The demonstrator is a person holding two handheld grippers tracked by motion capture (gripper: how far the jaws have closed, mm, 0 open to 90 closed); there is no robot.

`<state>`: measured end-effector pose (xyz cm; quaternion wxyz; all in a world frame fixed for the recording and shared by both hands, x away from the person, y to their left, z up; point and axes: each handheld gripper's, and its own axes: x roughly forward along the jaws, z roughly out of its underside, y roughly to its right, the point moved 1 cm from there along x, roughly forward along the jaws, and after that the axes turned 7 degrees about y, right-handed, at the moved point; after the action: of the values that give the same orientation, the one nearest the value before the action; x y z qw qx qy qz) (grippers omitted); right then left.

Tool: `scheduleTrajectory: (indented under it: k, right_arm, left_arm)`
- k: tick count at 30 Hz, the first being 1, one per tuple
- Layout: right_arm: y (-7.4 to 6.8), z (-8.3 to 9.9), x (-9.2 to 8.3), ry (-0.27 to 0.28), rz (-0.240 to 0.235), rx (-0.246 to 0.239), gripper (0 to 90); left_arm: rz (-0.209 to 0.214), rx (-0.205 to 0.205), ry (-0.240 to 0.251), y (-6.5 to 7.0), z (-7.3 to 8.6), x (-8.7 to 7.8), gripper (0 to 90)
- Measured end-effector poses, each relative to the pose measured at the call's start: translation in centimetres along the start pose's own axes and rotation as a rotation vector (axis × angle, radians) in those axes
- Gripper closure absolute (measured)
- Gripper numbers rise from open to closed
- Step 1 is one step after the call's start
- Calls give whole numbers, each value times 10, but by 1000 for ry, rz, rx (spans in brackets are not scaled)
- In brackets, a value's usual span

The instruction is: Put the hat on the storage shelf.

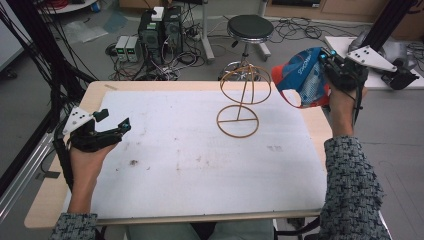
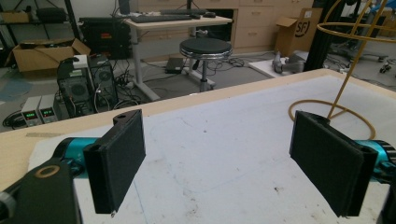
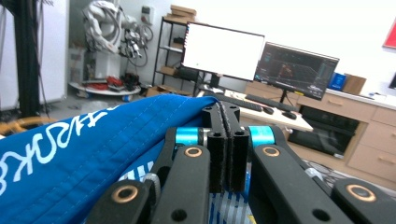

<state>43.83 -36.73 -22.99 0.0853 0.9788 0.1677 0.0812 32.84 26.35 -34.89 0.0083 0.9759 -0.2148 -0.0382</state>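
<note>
A gold wire hat stand (image 1: 242, 100) rises from the white mat (image 1: 200, 155) at the table's far right; its ring base and stem (image 2: 343, 100) appear in the left gripper view. My right gripper (image 1: 325, 62) hangs in the air to the right of the stand, shut on a blue, red and white cap (image 1: 302, 77). Blue fabric with white lettering (image 3: 79, 154) drapes to the left of the closed jaws in the right gripper view. My left gripper (image 1: 112, 122) rests low at the table's left edge, open, with nothing between its pads (image 2: 119, 156).
The wooden table edge (image 1: 165, 85) borders the mat. Beyond the table's far side stand a black stool (image 1: 249, 30), computer towers (image 1: 160, 30) and tangled cables on the floor. A black frame post (image 1: 35, 55) runs along the left side.
</note>
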Motion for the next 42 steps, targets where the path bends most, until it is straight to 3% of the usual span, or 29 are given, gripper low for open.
scheduleTrajectory:
  k: [5,18,22,31,36,42]
  right_arm:
    - [-10,-10,6,19,-25,-1,899]
    - [-36,-26,24,51,-77,48,899]
    - [-44,-29,32,46,-78,43,899]
    - [-57,-31,49,25,-24,63,899]
    - [-71,-33,59,6,-8,44,899]
    - [-88,-27,70,-39,-52,16,899]
  left_arm:
    - [0,1,-2,0,0,0,187]
    - [3,0,3,0,-1,-1,188]
    - [5,0,4,-1,-1,-1,188]
    - [4,-1,11,-2,-3,-2,189]
    - [6,-3,12,-2,-3,-3,189]
    - [7,-3,15,-2,-4,-4,189]
